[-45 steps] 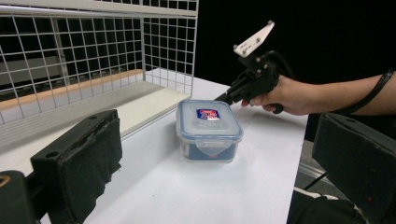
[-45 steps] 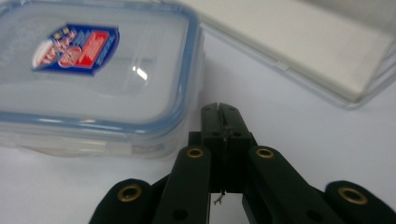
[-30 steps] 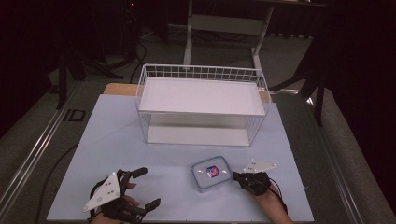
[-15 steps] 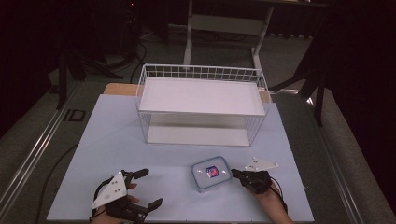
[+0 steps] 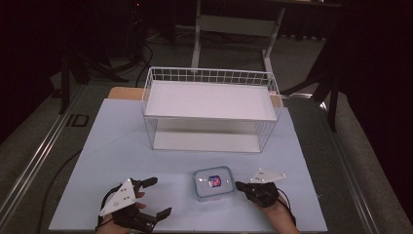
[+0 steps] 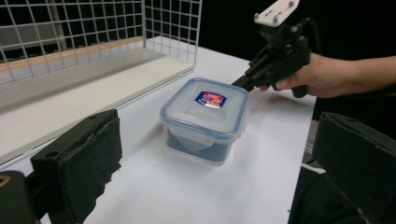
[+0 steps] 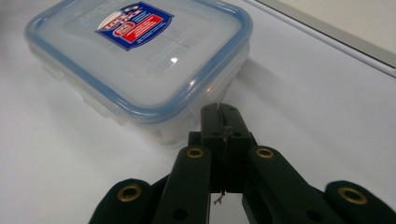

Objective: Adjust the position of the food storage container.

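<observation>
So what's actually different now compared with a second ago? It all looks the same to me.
Very little. The left gripper has drifted slightly down toward the table's near edge, its jaws wide open. The right gripper stays shut, its tip at the edge of the lidded container without clamping it. The container and the wire basket have not moved.

basket (image 5: 209, 105) behind container (image 5: 213, 183) | left tongs (image 5: 155, 197) left (apart) | right tongs (image 5: 239, 185) touching right
</observation>
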Demonstrator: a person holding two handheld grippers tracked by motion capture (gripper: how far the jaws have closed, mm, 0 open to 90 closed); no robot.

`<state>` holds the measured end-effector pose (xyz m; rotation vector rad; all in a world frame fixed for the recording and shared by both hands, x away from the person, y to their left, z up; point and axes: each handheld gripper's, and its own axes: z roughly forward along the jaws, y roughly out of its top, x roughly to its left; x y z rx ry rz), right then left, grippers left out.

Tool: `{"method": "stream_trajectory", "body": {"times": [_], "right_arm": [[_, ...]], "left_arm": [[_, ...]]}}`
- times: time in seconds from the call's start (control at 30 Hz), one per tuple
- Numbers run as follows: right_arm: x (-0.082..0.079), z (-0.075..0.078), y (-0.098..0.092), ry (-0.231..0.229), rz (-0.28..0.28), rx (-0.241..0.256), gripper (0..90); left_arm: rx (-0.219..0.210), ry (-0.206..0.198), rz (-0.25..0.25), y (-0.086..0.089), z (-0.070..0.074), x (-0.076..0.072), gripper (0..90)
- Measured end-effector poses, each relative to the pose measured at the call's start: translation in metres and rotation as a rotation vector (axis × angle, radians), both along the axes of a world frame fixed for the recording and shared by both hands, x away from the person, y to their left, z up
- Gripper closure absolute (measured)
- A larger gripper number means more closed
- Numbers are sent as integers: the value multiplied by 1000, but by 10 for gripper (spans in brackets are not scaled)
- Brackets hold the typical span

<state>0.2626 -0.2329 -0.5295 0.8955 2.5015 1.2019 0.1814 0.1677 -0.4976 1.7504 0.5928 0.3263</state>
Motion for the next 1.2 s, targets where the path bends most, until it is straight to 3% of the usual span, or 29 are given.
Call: {"method": "stream_trajectory", "body": {"times": [0.1,0.13,0.3,0.37,0.57,0.8,0.93,1.2], "right_arm": [[-1,1,6,-28,-3,-23,900],[0,2,7,-41,-35,-34,900],[4,5,7,-48,-72,-34,900],[3,5,10,-38,-44,-25,900],[3,8,12,-5,-45,-4,900],[-6,11,22,3,-23,9,900],[-9,14,24,14,-8,32,900],[-11,11,32,39,5,43,900]], "left_arm": [[-4,7,5,0,0,1,26],[-5,7,9,0,0,0,26],[-4,9,13,1,-1,1,26],[-5,10,13,1,-1,1,26],[-10,3,-3,-1,-1,1,26],[-12,6,0,0,-1,1,26],[-37,7,-10,0,0,1,26],[-17,2,-11,-1,0,1,26]]}}
